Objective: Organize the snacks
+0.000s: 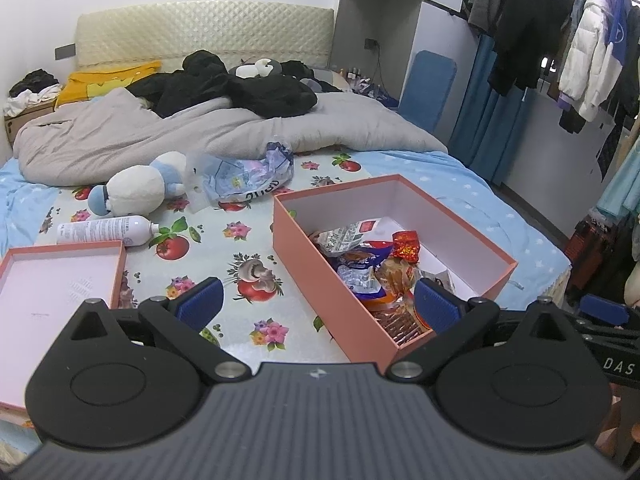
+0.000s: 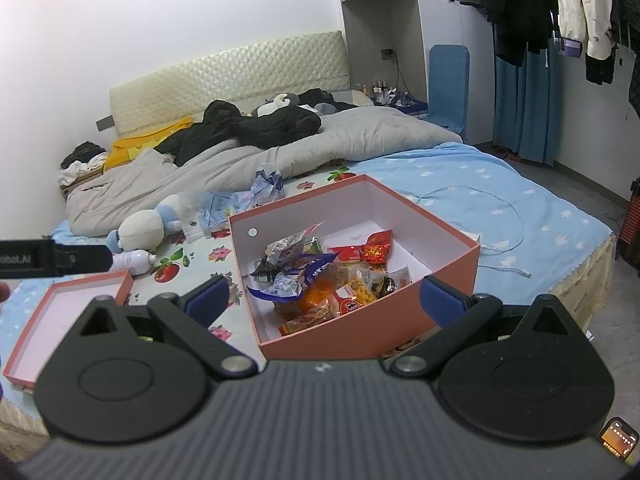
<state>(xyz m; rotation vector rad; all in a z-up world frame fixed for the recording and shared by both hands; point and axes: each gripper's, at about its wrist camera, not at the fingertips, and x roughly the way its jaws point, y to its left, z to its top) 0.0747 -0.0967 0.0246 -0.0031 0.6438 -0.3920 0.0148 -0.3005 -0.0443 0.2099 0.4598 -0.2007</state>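
A pink open box (image 1: 320, 264) stands on the bed and holds several snack packets (image 1: 372, 260). It also shows in the right wrist view (image 2: 448, 264) with the snack packets (image 2: 332, 280) piled inside. Its lid (image 1: 60, 276) lies inside-up to the left, also seen in the right wrist view (image 2: 68, 316). My left gripper (image 1: 316, 300) is open and empty, held above the box's near left wall. My right gripper (image 2: 324, 300) is open and empty, above the box's near end. A crumpled blue-white plastic bag (image 1: 248, 176) lies beyond the box.
A plush toy (image 1: 140, 188) and a white bottle (image 1: 104, 230) lie left of the box. A grey duvet (image 1: 200, 132) with black clothes covers the far bed. A white cable (image 2: 508, 224) lies on the blue sheet at right. Clothes hang at right (image 1: 560, 32).
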